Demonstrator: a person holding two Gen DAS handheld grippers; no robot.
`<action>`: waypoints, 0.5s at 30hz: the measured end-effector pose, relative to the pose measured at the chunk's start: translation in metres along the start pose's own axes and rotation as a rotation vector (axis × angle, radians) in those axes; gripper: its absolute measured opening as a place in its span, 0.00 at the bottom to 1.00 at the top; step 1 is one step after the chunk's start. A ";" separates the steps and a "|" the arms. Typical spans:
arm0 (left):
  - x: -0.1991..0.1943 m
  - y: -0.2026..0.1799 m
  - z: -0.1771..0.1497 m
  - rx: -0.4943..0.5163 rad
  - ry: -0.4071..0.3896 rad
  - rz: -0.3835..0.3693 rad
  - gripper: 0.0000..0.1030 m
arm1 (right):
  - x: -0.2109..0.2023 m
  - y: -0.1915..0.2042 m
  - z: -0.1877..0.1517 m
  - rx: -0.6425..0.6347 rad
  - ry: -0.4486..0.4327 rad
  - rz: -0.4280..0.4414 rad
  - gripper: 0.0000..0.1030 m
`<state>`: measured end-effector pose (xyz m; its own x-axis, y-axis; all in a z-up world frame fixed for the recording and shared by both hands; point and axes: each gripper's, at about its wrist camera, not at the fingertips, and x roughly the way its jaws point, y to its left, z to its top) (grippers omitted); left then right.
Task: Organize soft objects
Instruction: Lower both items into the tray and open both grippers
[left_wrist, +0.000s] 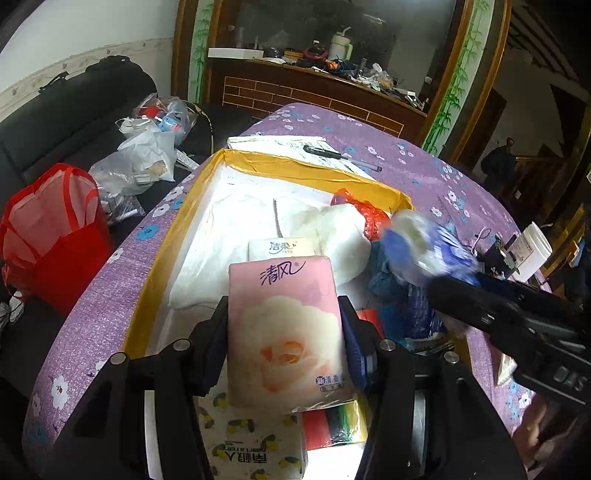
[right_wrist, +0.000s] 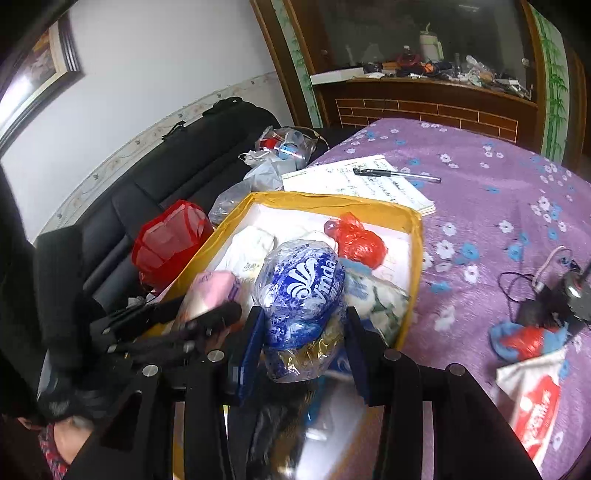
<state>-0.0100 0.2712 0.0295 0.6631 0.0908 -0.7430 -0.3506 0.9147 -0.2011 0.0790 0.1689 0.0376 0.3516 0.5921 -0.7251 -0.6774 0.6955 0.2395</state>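
Purple flowered cloth covers the worktop (right_wrist: 498, 206) under the yellow-rimmed box (left_wrist: 317, 173); left gripper (left_wrist: 284, 317) fingers clamp the pink tissue pack (left_wrist: 288, 325) at its sides, light and squashy; right gripper (right_wrist: 301, 328) pinches the slippery, crumpled blue tissue bag (right_wrist: 301, 291) above the box; lower box contents hidden.

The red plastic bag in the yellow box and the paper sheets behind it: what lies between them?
In the right wrist view, only the yellow box wall separates the red plastic bag from the paper sheets; a pen rests on the sheets.

Pen (right_wrist: 397, 174) on notepad (right_wrist: 369, 184), black sofa (left_wrist: 74, 110)
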 end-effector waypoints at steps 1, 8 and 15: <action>0.000 0.000 0.000 0.006 0.001 0.003 0.52 | 0.004 -0.001 0.001 0.002 0.003 0.000 0.42; 0.002 -0.004 0.000 0.023 0.012 0.009 0.52 | 0.014 -0.003 0.000 0.015 0.011 0.014 0.45; -0.004 -0.011 -0.002 0.043 0.003 0.009 0.54 | 0.011 -0.005 -0.001 0.031 0.012 0.029 0.52</action>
<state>-0.0096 0.2602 0.0334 0.6579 0.0974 -0.7468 -0.3273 0.9301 -0.1670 0.0853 0.1713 0.0277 0.3239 0.6075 -0.7253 -0.6668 0.6904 0.2805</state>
